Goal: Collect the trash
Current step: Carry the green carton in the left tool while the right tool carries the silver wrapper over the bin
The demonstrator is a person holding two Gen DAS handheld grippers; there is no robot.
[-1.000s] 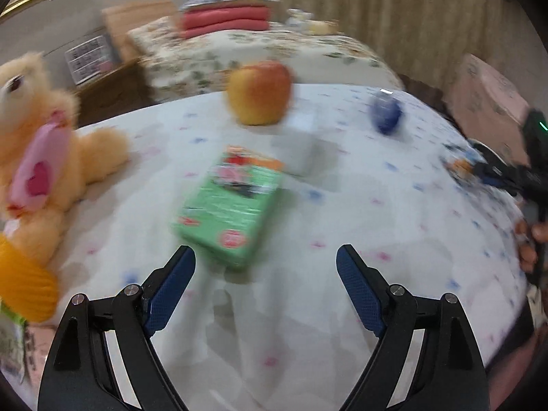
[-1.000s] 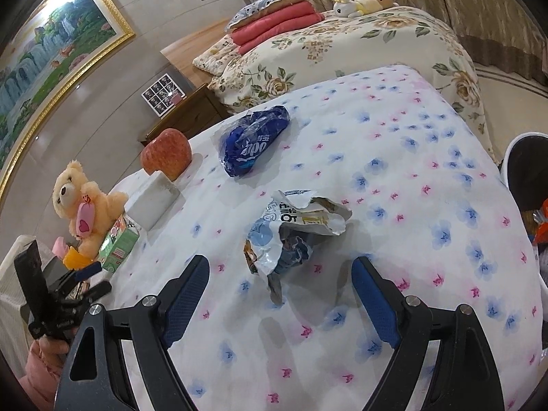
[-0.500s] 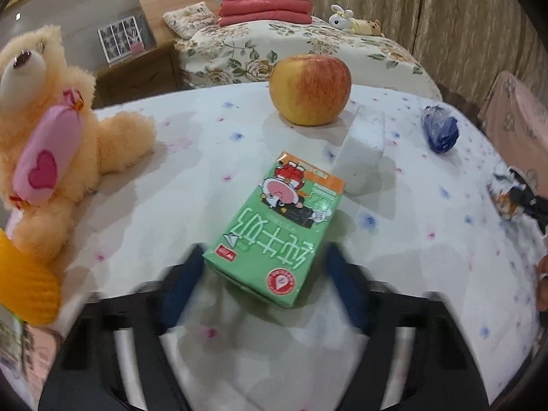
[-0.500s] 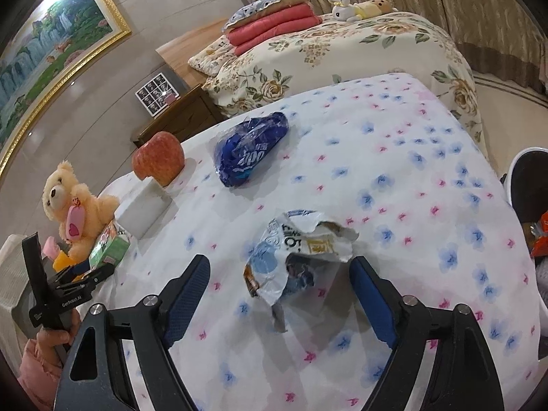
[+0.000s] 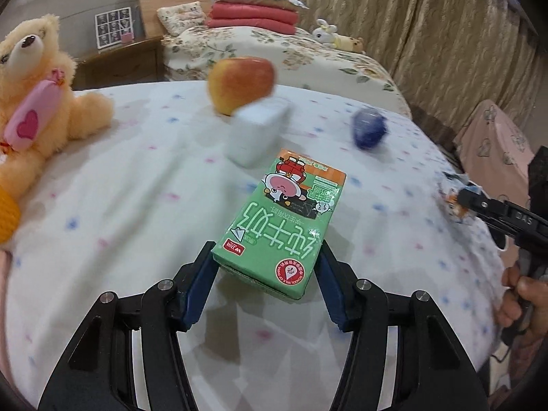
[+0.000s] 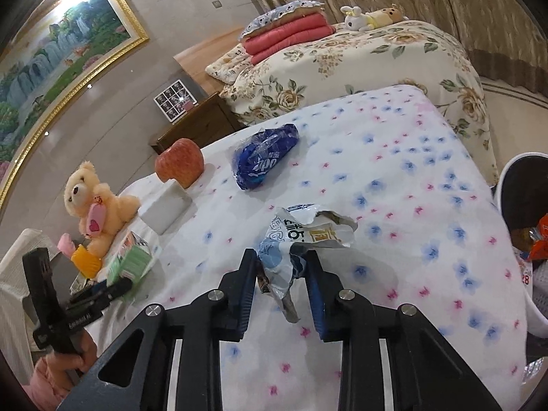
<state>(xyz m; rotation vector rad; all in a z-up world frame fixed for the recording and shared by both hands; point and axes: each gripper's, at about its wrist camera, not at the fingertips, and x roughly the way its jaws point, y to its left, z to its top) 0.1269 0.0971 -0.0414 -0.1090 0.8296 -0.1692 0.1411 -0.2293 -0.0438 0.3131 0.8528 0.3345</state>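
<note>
1. The left wrist camera sits low behind the left claw [image 5: 267, 270], very near the table [image 5: 137, 205], and faces the far bed [image 5: 274, 51]
2. The right wrist camera sits higher behind the right claw [image 6: 281, 286] and looks down across the table [image 6: 394, 205]
3. Both views share the apple [image 5: 241, 84] [image 6: 179, 162], the teddy bear [image 5: 34, 92] [image 6: 96, 202] and the bed [image 6: 359, 58]

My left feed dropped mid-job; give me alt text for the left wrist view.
The left gripper is shut on a green milk carton above the floral tablecloth. Behind it are a white box, an apple, and a teddy bear at left.

Glossy paper carton [image 5: 281, 222], crinkled foil wrapper [image 6: 301, 239]
</note>
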